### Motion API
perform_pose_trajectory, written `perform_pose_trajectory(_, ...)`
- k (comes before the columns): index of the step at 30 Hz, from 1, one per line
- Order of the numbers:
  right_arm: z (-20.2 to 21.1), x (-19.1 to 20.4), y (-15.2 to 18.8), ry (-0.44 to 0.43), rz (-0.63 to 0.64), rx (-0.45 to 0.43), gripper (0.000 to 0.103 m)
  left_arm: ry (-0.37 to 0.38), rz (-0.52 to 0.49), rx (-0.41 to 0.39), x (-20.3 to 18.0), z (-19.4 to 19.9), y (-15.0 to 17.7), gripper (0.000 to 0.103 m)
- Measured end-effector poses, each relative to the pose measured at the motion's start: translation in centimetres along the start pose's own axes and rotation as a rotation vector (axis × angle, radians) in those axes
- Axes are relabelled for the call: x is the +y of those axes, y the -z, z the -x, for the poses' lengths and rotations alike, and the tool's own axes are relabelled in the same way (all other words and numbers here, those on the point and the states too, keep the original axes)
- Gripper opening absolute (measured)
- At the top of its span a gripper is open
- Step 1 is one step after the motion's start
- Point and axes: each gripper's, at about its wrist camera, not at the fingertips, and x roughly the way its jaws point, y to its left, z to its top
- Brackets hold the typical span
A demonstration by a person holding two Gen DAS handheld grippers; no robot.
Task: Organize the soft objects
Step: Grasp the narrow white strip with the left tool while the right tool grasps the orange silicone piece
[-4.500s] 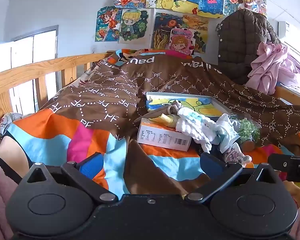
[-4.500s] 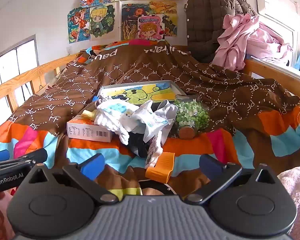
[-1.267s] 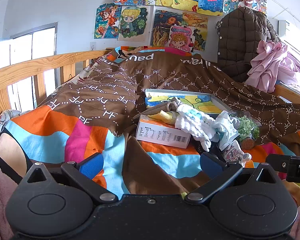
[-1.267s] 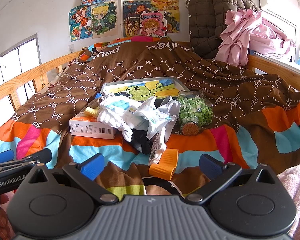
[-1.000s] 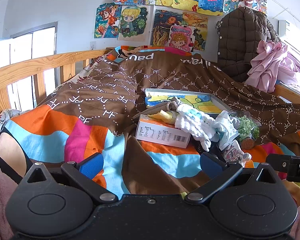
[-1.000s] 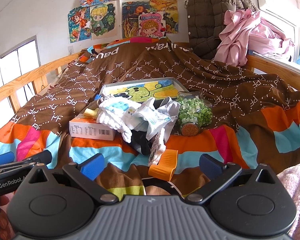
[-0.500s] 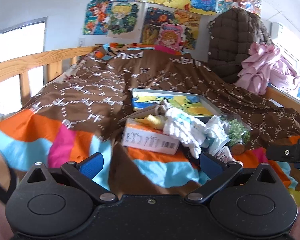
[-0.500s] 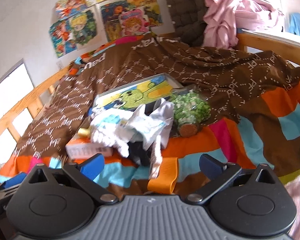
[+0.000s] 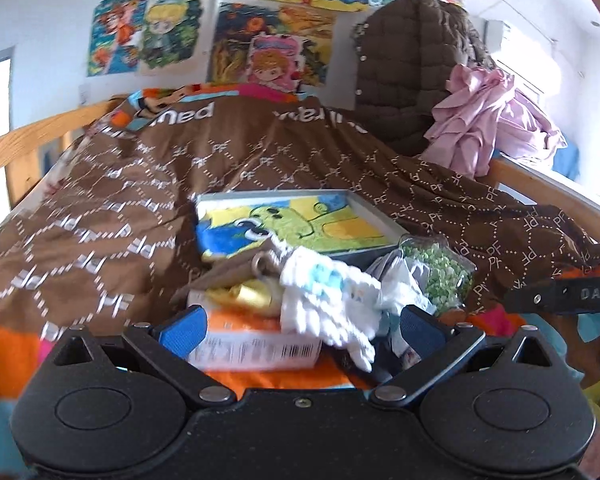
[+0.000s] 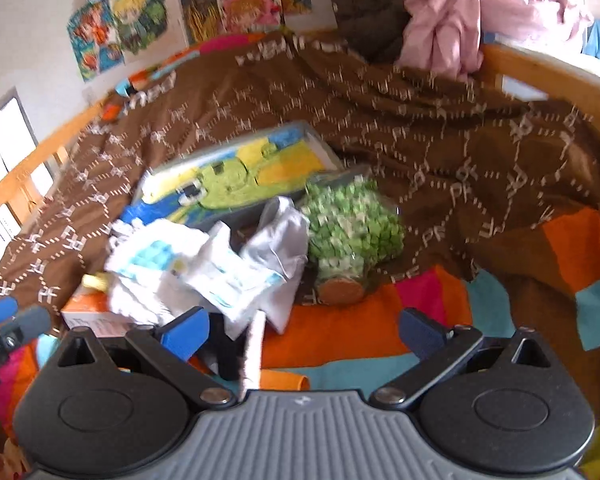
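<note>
Meanwhile, both grippers' fingers spread wide and empty, left gripper [image 9: 300, 326] and right gripper [image 10: 306, 330] near the white cloth pile [image 10: 204, 264].

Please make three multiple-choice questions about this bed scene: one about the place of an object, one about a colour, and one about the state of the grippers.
1. Where does the jar of green pieces lie?
A. right of the white cloth pile
B. on the wooden rail
C. inside the picture tray

2. What colour is the garment heaped by the quilted coat?
A. green
B. pink
C. black

3. How are the left gripper and right gripper?
A. both shut on cloth
B. one open, one shut
C. both open, holding nothing

Answers: 1 A, it lies on the blanket beside the pile. 2 B, it is pale pink. 3 C, each gripper's blue pads stand wide apart.
</note>
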Motion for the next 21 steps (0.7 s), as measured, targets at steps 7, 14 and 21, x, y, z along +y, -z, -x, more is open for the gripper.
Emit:
perform_pose_trajectory(7, -4.7, -3.5, -0.4, -0.091, -0.179, 0.23, 0.103, 0.137, 0.021, 0.02, 0.5, -3.4, 0.4, 0.102)
perform_pose_trajectory(14, -6.9, -4.1, -1.1, -0.21, -0.105, 0.39, 0.103, 0.296, -0.13, 0.136, -2.9, -5.4, 2.8, 0.102)
perform_pose_trajectory(21, -8.5, -3.6, -2.2, -0.252, 0.09, 0.489, 0.103, 0.363, -0.167, 0.188, -4.9, -7.5, 4.9, 0.102)
